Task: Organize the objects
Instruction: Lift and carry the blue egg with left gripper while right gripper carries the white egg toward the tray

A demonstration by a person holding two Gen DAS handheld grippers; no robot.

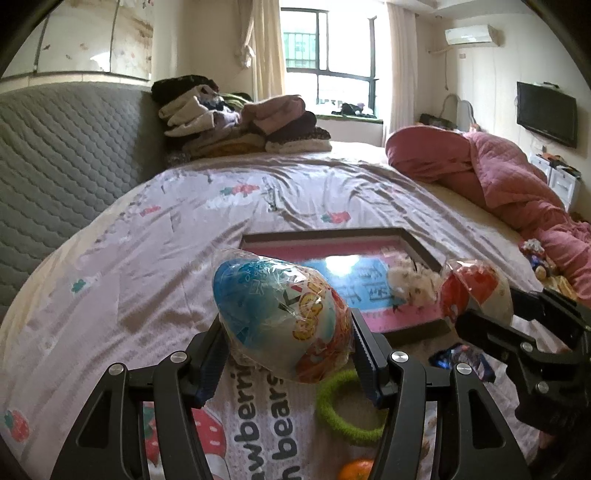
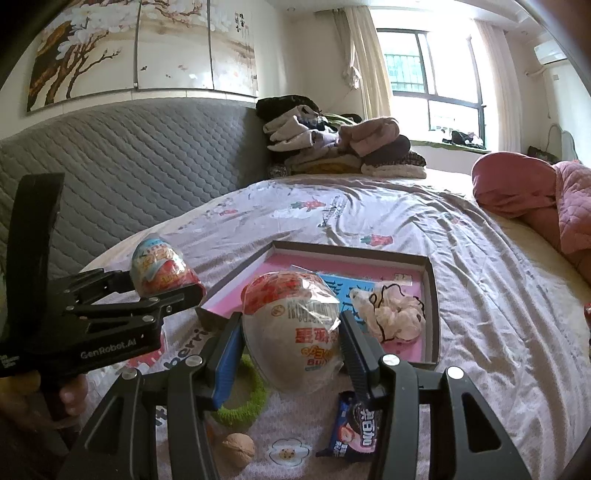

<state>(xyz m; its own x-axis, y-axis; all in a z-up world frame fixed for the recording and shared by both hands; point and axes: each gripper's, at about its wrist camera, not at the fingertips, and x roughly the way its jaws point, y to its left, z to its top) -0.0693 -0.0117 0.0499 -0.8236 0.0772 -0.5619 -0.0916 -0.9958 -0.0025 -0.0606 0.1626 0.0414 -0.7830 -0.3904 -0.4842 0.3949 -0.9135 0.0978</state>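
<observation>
A wide bed [image 1: 295,192] with a pale lilac sheet printed with strawberries carries everything. Near its near edge lies a shallow box lid [image 2: 430,291] with a pink lining, holding a white scrunchie [image 2: 395,317]. The left gripper [image 1: 288,343] has its jaws closed on a blue-topped wrapped toy egg [image 1: 280,317], held clear of the sheet; the right gripper [image 2: 291,354] clamps a red-topped wrapped toy egg [image 2: 295,325] in the same way, beside the lid's near corner. Below them on the sheet rest a green fuzzy ring [image 1: 343,406], a blue biscuit packet [image 2: 351,432], a walnut [image 2: 238,448] and an orange [image 1: 356,469]. Folded clothes [image 2: 343,147] are piled at the far corner against the grey quilted headboard [image 2: 129,170]; a pink quilt [image 1: 509,184] is bunched along the right edge. Behind stand a curtained window [image 1: 328,62], an air conditioner [image 1: 471,35] and a wall television [image 1: 546,112].
</observation>
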